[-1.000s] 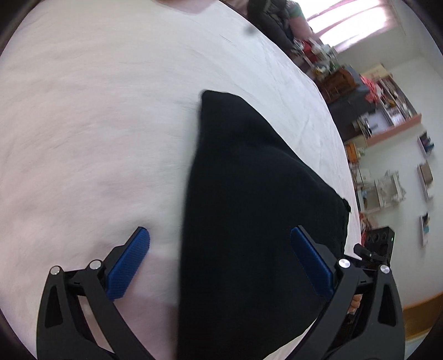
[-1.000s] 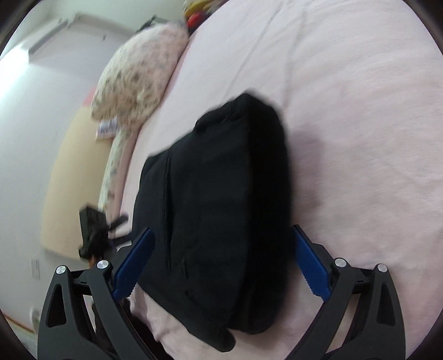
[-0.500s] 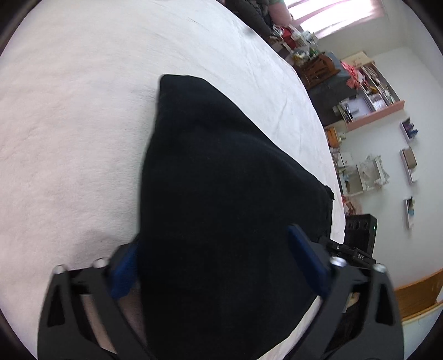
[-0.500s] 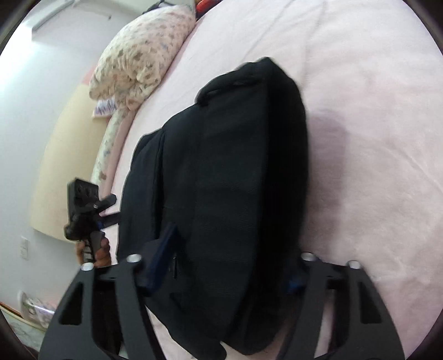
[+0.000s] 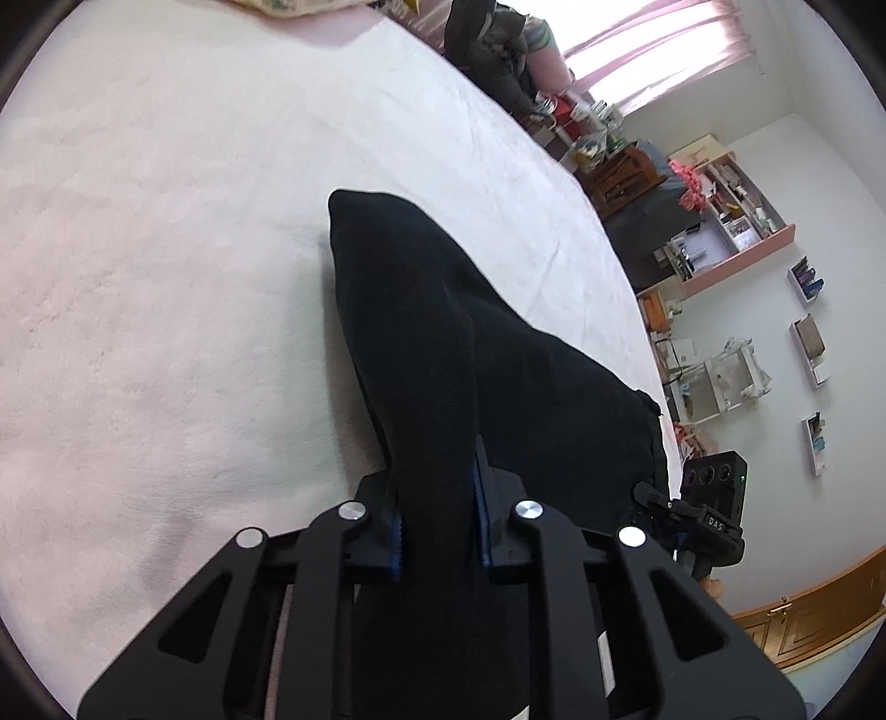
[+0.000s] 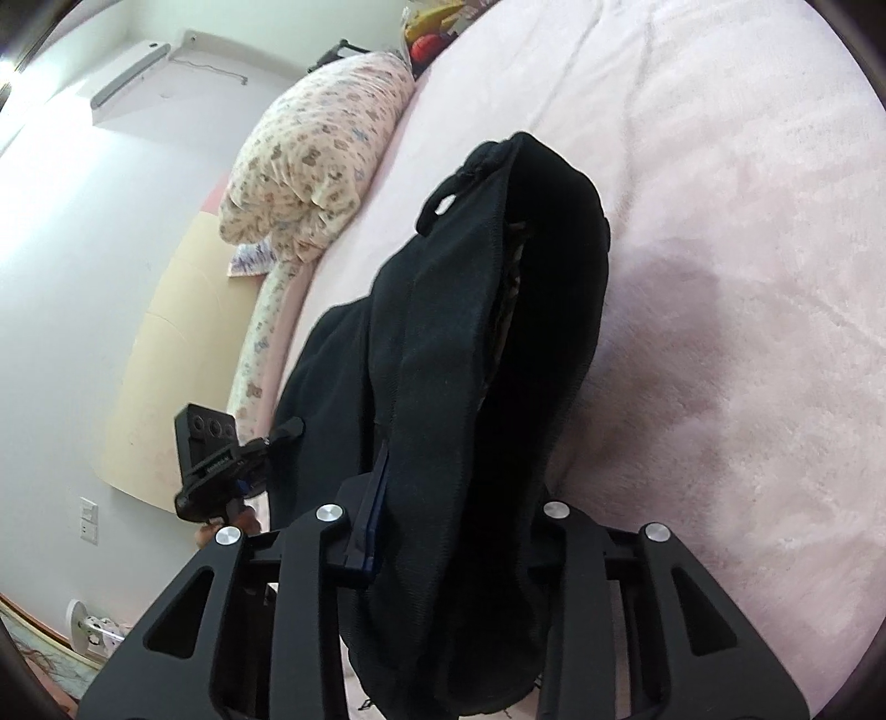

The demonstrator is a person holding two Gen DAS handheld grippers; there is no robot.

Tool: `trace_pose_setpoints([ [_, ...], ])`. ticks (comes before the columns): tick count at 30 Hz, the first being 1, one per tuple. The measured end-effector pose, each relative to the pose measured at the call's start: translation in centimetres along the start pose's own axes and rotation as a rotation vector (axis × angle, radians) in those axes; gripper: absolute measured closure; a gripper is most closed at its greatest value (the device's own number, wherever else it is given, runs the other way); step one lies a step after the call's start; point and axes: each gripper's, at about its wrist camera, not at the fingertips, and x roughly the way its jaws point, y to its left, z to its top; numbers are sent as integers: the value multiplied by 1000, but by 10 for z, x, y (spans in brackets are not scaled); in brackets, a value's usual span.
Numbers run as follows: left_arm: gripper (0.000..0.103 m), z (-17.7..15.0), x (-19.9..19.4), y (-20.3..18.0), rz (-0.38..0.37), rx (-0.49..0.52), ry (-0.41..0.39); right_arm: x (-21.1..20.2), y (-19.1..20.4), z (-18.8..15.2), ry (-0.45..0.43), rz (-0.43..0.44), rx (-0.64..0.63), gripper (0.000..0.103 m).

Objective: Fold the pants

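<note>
The black pants (image 5: pixel 443 343) lie folded in a thick bundle on the pale pink bed (image 5: pixel 166 277). My left gripper (image 5: pixel 437 526) is shut on one near edge of the bundle, the cloth pinched between its blue pads and pulled up into a ridge. In the right wrist view my right gripper (image 6: pixel 459 531) is shut on the other near edge of the pants (image 6: pixel 498 310), which rise in a thick fold from the bed (image 6: pixel 747 277). Each gripper shows at the side of the other's view.
A floral pillow (image 6: pixel 315 166) lies at the head of the bed by a cream headboard (image 6: pixel 166 354). Past the bed's far side stand cluttered shelves (image 5: pixel 720 221) and a window with pink curtains (image 5: pixel 653 50).
Both grippers were open on either side of the folded pants. They moved in and closed on the near edges, and the cloth now bunches up between the pads.
</note>
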Motion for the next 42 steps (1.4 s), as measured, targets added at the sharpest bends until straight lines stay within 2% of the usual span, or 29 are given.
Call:
trace_pose_setpoints([
  [4,86,6,-8,-8,-17,24,-40,-1,7,7,-24,35,-10,71],
  [8,86,22,-10,-27,-3,79,-69,0,13,24,-29,58,-11,71],
  [14,87,56,1,-55,6,124,-143,3,21,77,-101,83,-17,71],
  [17,87,79,12,-61,36,135,-171,5,23,106,-153,96,-24,71],
  [19,87,95,22,-59,45,110,-181,11,21,122,-176,89,-22,71],
  [24,86,122,56,-53,133,109,-164,38,2,152,-182,49,5,71],
  [26,86,126,73,-40,178,69,-138,48,-11,155,-179,14,39,71],
  [28,83,126,81,-20,185,6,-132,55,-31,153,-167,-45,78,69],
  [29,77,123,82,-12,172,-15,-130,55,-36,151,-162,-52,81,65],
  [30,65,120,83,-7,179,-29,-130,55,-40,148,-161,-62,91,58],
  [31,60,117,80,-3,205,-39,-140,53,-40,145,-160,-87,91,46],
  [32,44,115,76,0,230,-46,-154,50,-39,143,-161,-122,89,43],
  [33,32,111,64,4,277,-58,-188,44,-36,140,-172,-164,80,42],
  [36,24,106,30,8,359,-60,-289,12,-20,133,-262,-256,33,41],
  [38,23,101,7,-3,405,-23,-352,-10,2,124,-376,-311,-50,41],
  [40,15,90,-3,-29,353,65,-367,-14,36,112,-425,-328,-198,41],
  [42,8,77,-1,-56,296,154,-366,1,60,106,-402,-335,-294,43],
])
